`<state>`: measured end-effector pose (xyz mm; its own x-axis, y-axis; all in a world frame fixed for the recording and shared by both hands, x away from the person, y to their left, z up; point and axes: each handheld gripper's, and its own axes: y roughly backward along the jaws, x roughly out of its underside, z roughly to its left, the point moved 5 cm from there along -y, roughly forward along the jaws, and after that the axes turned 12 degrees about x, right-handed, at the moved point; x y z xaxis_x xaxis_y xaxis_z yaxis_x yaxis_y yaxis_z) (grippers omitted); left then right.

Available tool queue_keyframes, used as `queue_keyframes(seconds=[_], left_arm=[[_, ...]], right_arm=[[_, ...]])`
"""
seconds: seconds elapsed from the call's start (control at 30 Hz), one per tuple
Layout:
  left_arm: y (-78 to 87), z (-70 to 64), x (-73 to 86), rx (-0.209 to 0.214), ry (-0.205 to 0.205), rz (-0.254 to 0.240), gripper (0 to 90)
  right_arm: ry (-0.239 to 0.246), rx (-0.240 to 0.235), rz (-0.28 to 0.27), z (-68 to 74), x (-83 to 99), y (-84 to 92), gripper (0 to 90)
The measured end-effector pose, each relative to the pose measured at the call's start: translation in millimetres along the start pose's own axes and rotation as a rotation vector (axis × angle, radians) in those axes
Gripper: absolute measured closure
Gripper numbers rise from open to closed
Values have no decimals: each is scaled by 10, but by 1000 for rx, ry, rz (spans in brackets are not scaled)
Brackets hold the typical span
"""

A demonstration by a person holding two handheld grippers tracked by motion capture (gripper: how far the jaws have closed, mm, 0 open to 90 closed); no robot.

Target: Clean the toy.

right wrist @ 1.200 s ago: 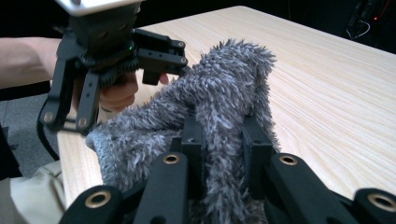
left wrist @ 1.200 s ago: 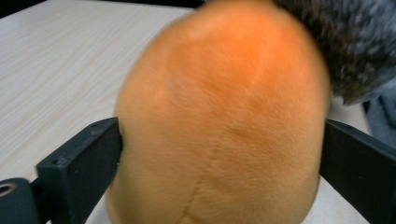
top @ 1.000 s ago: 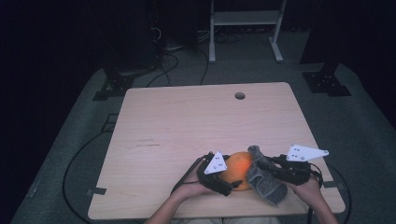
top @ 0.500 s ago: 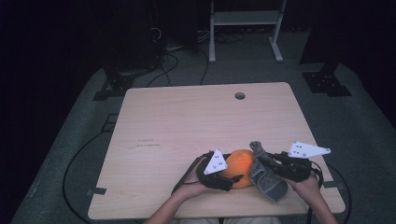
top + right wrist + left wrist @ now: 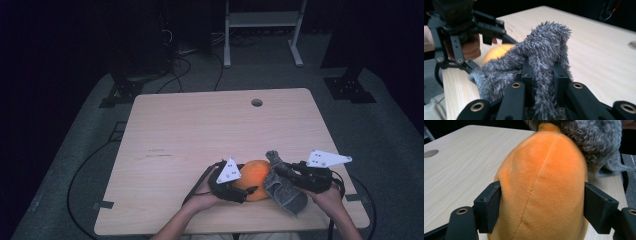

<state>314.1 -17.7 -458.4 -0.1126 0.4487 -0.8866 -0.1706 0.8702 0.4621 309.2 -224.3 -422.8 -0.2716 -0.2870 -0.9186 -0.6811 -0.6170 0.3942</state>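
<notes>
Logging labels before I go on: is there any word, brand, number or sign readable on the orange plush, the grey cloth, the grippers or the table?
None can be read.
orange plush toy: plain fabric with a seam, no tag.
grey fuzzy cloth: no label.
table: faint dark marks near the left side, too small and blurred to read.

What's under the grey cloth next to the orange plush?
The grey cloth drapes against the orange plush, over its right side; its lower end lies on the table. The right claw pinches it. How far the plush reaches beneath is covered.
</notes>
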Motion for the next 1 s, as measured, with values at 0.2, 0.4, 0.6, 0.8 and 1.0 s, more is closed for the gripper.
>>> queue_keyframes(seconds=[0.2, 0.4, 0.6, 0.8, 1.0], left_arm=[[-58, -53, 12, 14, -40, 19, 241], [6, -73, -10, 65, -38, -16, 213], [10, -77, -10, 88, -85, -6, 116], [-7, -48, 42, 87, -79, 6, 171], [-45, -67, 22, 75, -75, -8, 183]], right_arm=[[101, -12, -49, 244, -232, 30, 752], [121, -13, 10, 270, -98, -63, 755], [97, -28, 32, 282, 28, -20, 754], [104, -9, 37, 249, 56, -31, 755], [57, 38, 51, 90, 97, 42, 754]])
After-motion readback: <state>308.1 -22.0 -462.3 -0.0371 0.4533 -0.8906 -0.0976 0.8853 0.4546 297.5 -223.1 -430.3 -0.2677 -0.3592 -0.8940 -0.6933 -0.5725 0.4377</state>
